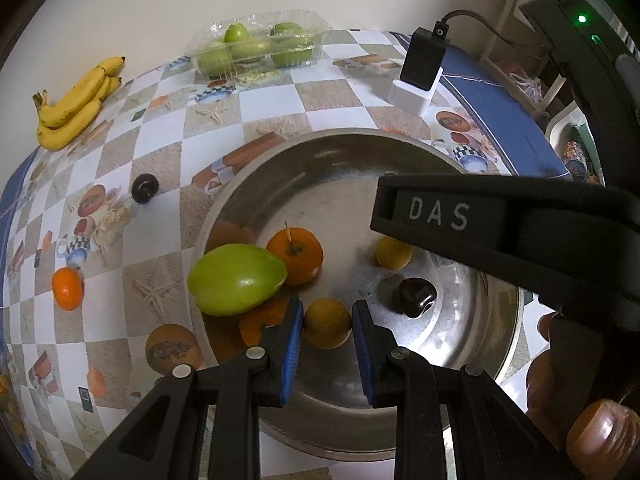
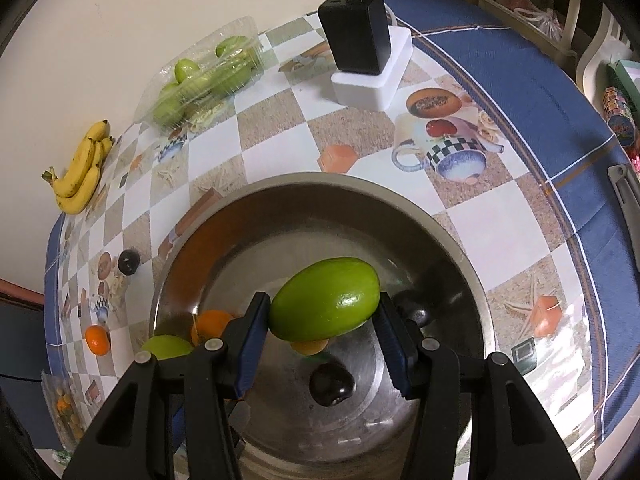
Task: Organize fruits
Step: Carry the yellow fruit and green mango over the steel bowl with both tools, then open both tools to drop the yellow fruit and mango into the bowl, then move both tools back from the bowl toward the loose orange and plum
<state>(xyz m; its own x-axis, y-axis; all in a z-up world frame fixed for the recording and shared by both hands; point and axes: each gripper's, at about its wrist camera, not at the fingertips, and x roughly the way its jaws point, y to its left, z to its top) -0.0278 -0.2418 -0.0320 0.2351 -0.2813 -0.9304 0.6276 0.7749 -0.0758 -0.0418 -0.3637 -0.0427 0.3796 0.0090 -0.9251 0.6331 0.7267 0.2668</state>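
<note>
While grippers hold fruit over bowl (image 2: pixel 460 264), charger (image 2: pixel 356 28), bananas (image 2: pixel 82 172) nearby.

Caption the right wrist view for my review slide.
Right hand-held gripper holds a green fruit over a steel bowl already containing a dark fruit.

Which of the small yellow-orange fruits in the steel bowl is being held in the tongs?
The small round yellow fruit low in the left wrist view, clamped between the left tongs. The other yellow one lies free farther back in the steel bowl.
</note>
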